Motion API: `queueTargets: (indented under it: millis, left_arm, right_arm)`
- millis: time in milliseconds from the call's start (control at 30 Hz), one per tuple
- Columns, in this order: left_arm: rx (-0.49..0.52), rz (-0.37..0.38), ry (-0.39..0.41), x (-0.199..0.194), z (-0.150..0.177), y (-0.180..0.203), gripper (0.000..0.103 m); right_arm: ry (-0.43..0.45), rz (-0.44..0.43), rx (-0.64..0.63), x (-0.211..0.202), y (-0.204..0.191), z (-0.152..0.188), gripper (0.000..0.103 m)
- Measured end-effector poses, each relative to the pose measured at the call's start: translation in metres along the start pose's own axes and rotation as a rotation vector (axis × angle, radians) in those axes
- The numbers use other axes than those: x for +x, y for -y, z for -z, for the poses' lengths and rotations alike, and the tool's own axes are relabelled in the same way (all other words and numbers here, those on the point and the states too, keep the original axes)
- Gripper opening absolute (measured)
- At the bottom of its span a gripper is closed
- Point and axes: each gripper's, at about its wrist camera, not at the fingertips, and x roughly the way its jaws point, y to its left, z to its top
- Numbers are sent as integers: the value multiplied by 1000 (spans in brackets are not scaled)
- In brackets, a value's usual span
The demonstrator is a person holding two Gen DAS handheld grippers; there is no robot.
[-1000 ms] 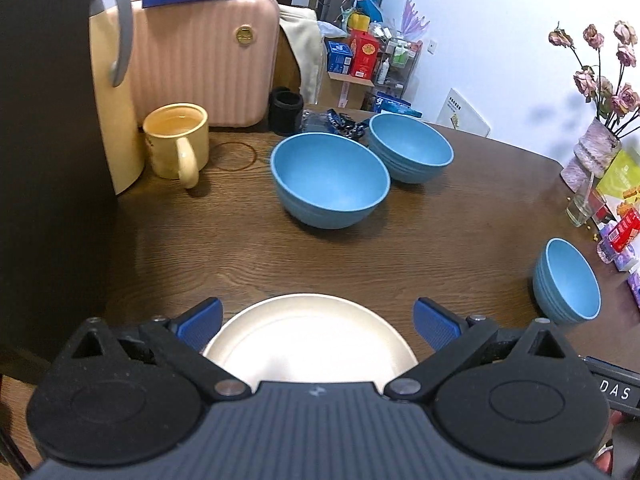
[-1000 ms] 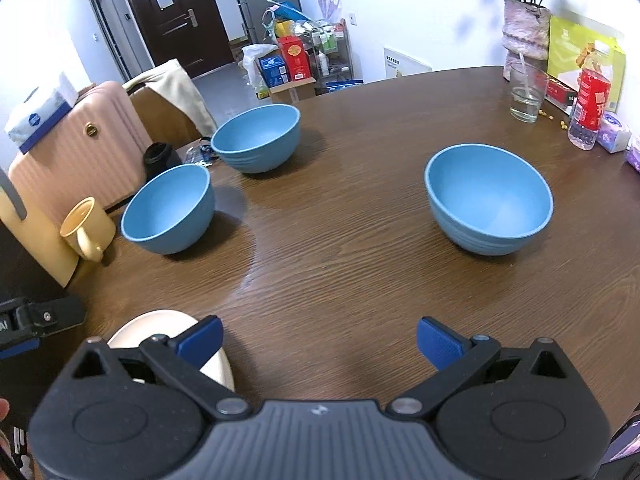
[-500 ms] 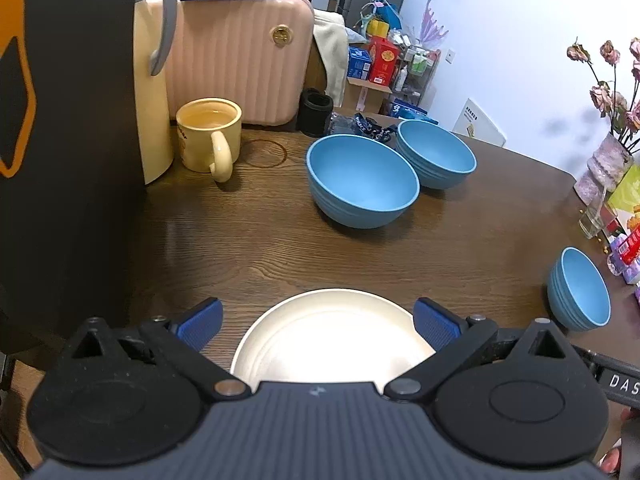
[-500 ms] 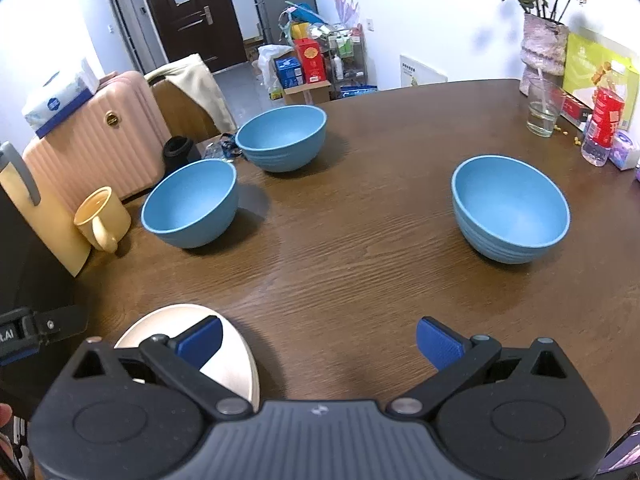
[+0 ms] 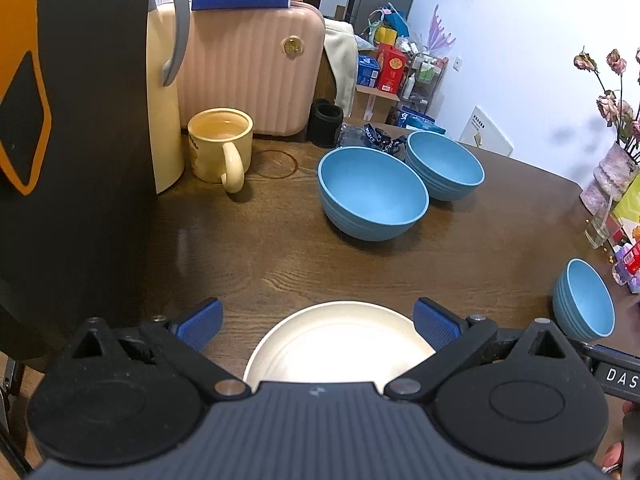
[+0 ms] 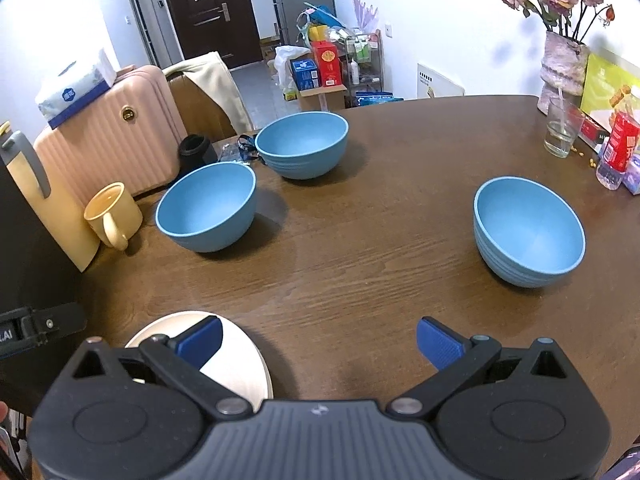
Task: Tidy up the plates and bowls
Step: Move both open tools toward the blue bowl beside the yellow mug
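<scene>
A cream plate point(image 5: 336, 344) lies on the brown table near the front edge, right below my open, empty left gripper point(image 5: 316, 318); it also shows in the right wrist view point(image 6: 236, 364). Three blue bowls stand on the table: a near-left bowl point(image 5: 372, 196) point(image 6: 206, 210), a far bowl point(image 5: 444, 168) point(image 6: 302, 142) touching or almost touching it, and a lone right bowl point(image 5: 584, 300) point(image 6: 528, 230). My right gripper point(image 6: 318, 338) is open and empty above the table, right of the plate.
A yellow mug point(image 5: 220, 148), a cream thermos point(image 5: 166, 80) and a pink suitcase point(image 5: 248, 72) with a tissue pack stand at the left back. A black cup point(image 5: 326, 122), a glass point(image 6: 562, 126), a vase point(image 6: 564, 64) and a bottle point(image 6: 618, 152) ring the table point(image 6: 360, 280).
Both grippers have drifted left and back a little, so the bowls and plate appear shifted right in both views. Both jaws stay open. Nothing on the table has moved.
</scene>
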Motion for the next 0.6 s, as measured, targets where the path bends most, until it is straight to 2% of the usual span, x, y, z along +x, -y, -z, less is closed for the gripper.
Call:
queueTargets:
  millis: [300,600]
  left_arm:
    - [-7,-6,7,1,-10,4,103]
    - [-27,-20,-1,0,-27,8,103]
  right_arm:
    - [12,-4,-4,0,-2,-13,103]
    - [11,-42,-4,-1,-11,-40,103]
